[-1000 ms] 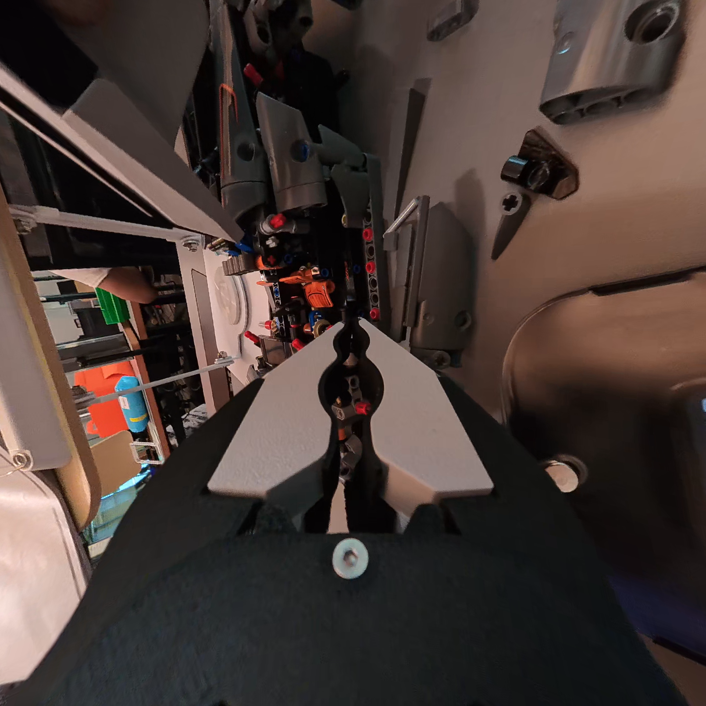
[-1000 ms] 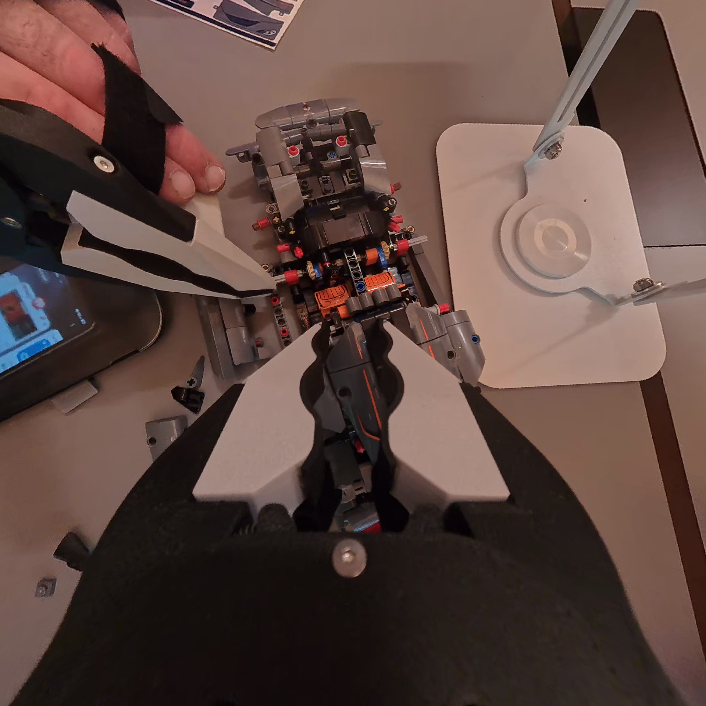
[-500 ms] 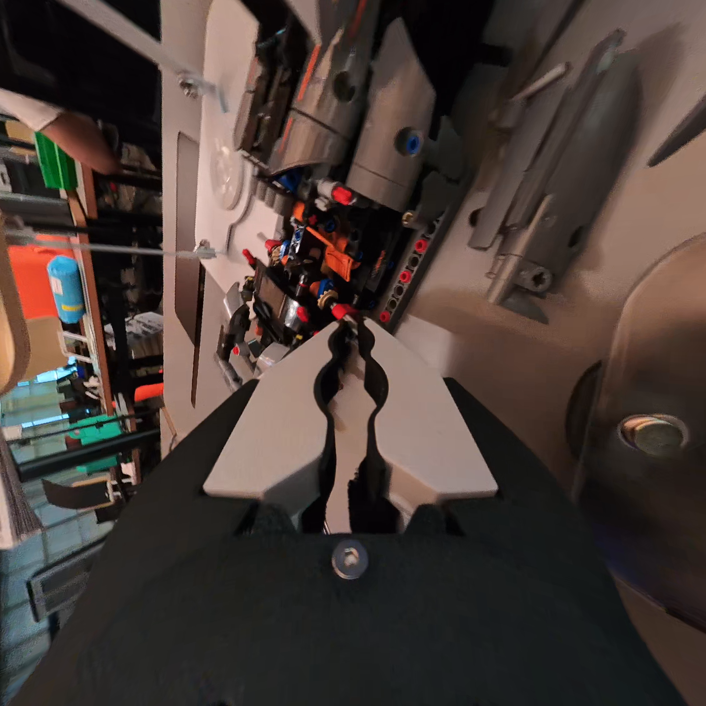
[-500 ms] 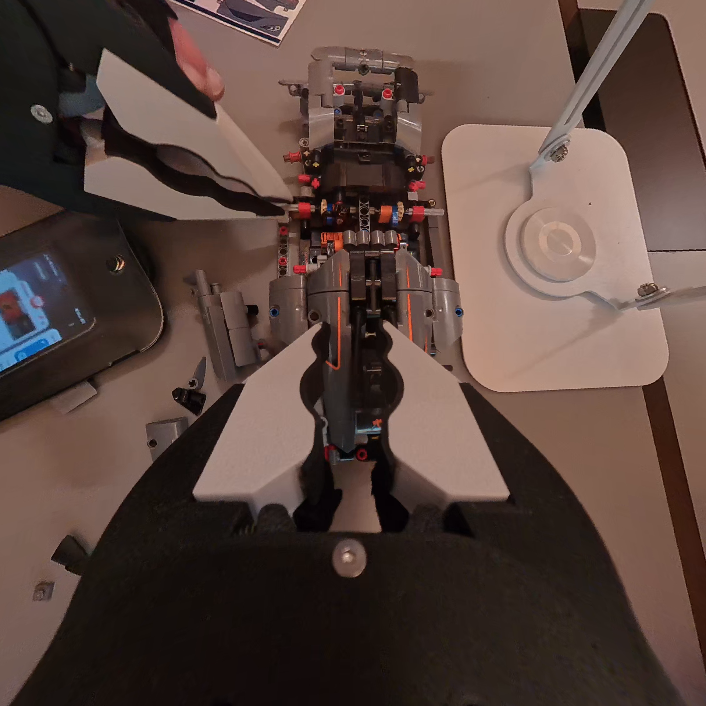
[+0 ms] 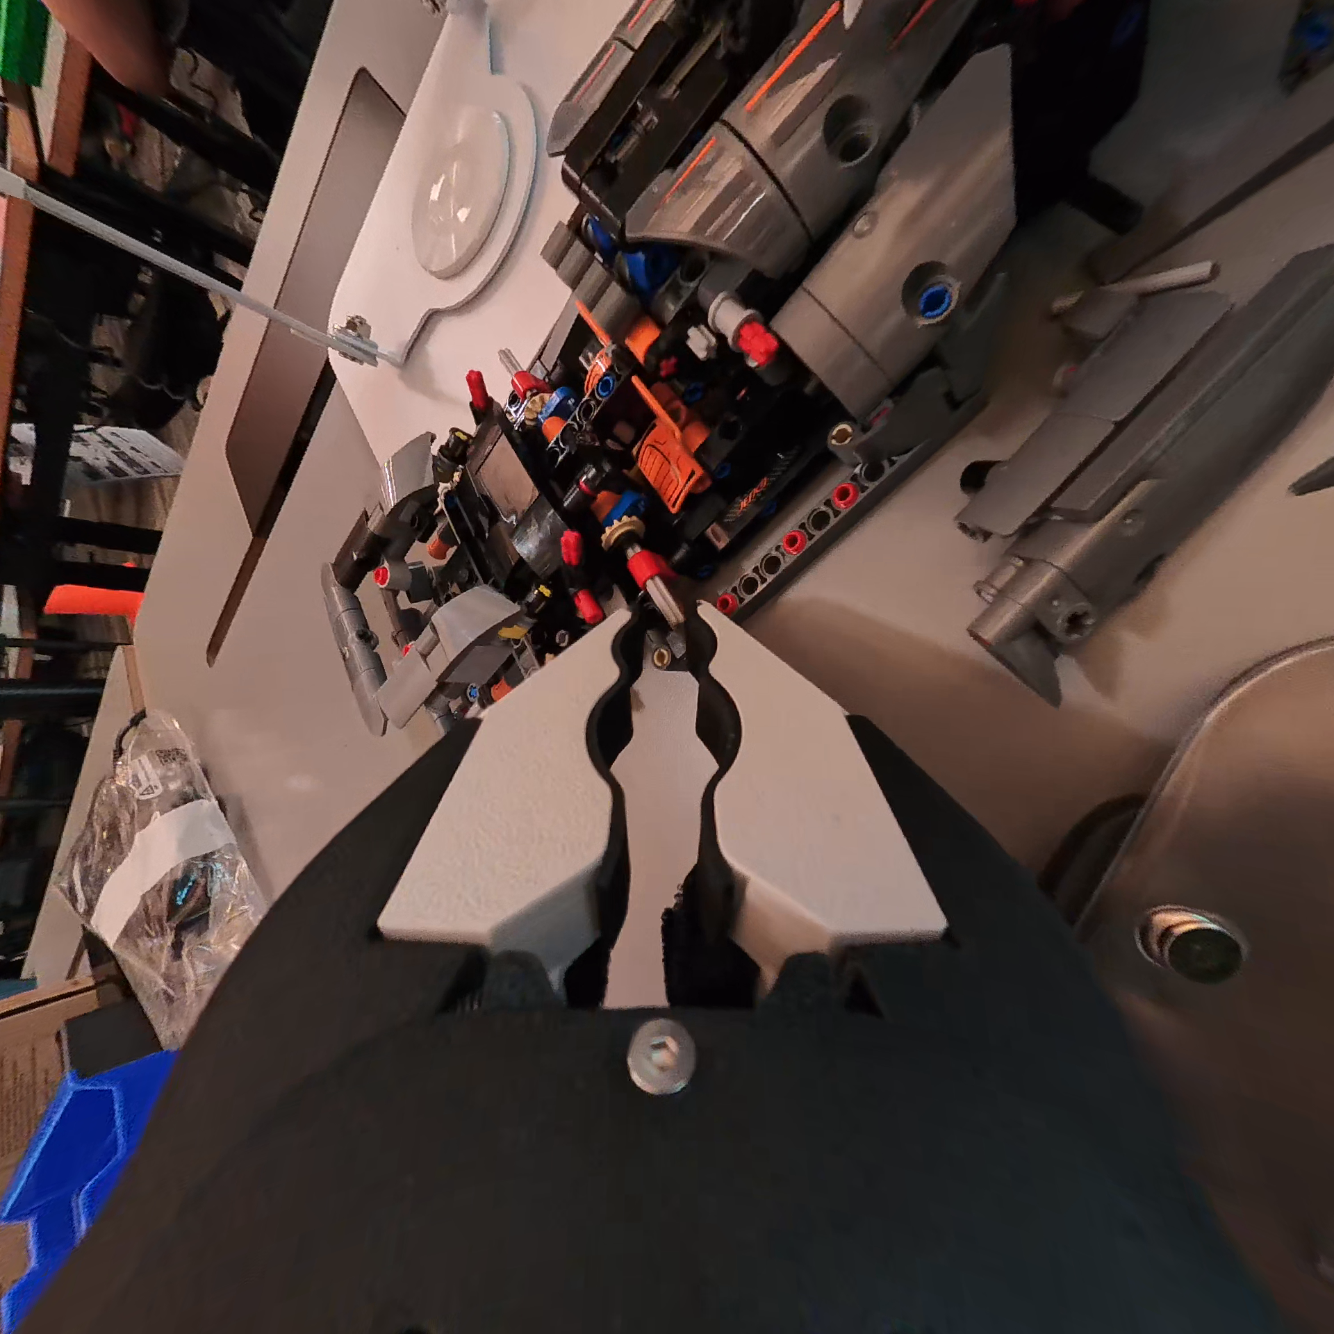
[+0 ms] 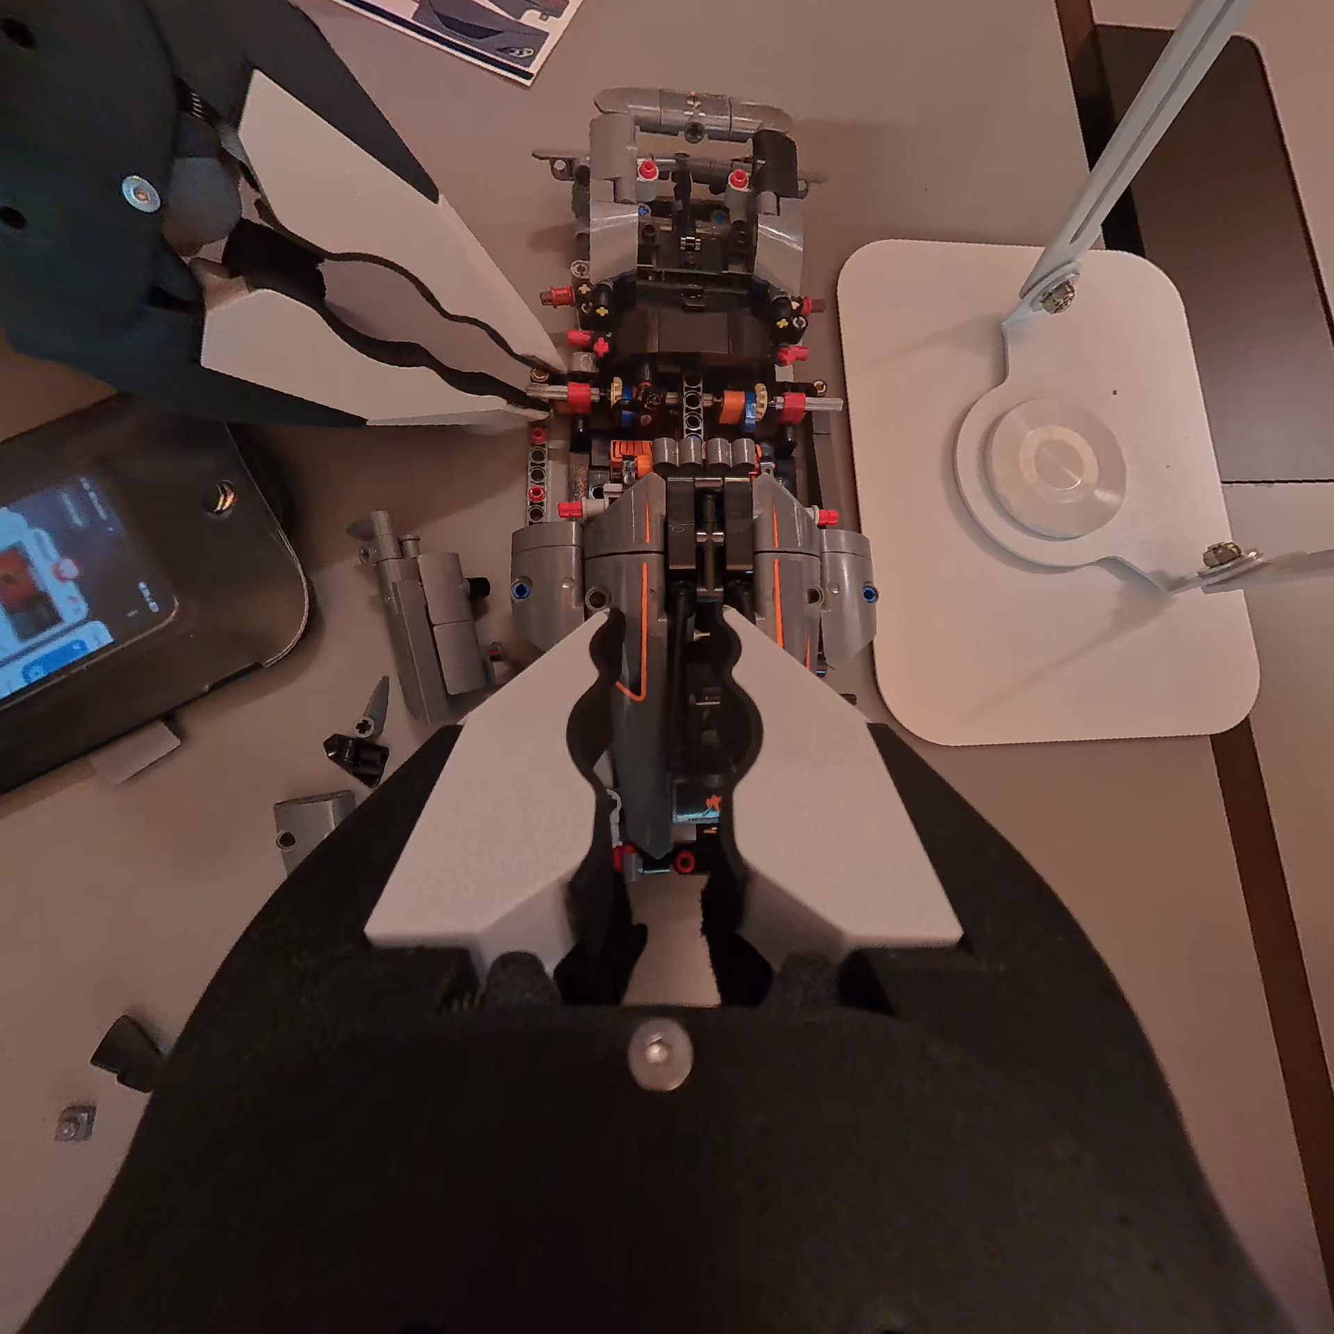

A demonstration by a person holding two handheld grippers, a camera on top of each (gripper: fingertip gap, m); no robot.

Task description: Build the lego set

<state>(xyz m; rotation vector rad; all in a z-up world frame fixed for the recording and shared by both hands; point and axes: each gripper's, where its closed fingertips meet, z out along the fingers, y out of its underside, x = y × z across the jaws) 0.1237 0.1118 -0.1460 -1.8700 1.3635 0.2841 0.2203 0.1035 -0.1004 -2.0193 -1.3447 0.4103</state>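
A: Starting nearest, where does the car model [image 6: 693, 447] stand?

B: On the table [image 6: 1010, 938], lengthwise in front of the right tongs [image 6: 668, 613]. Those straddle the dark tail end of the car, jaws partly spread; whether they press it I cannot tell.

A: And the left tongs [image 6: 545, 386]?

B: At the car's left flank, near its middle, tips nearly together around the grey axle end [image 5: 668, 603] that sticks out by a red bush. In the left wrist view a narrow gap remains between the tips, so a true pinch isn't certain.

A: How far along is the build?

B: Well along, I judge: chassis, engine block, rear panels and front frame are joined. Left of the car lie a grey side assembly [image 6: 426, 606], a small black connector [image 6: 357, 751] and a grey curved piece [image 6: 310, 816], so more is to be fitted. Beyond the car's right side sits a white stand base [image 6: 1047, 650].

A: What has changed?

B: Half a second ago the left tongs sat slightly farther up the car's flank; they have come down onto the axle. A second ago the car lay rotated, with its tail deeper between the right tongs.
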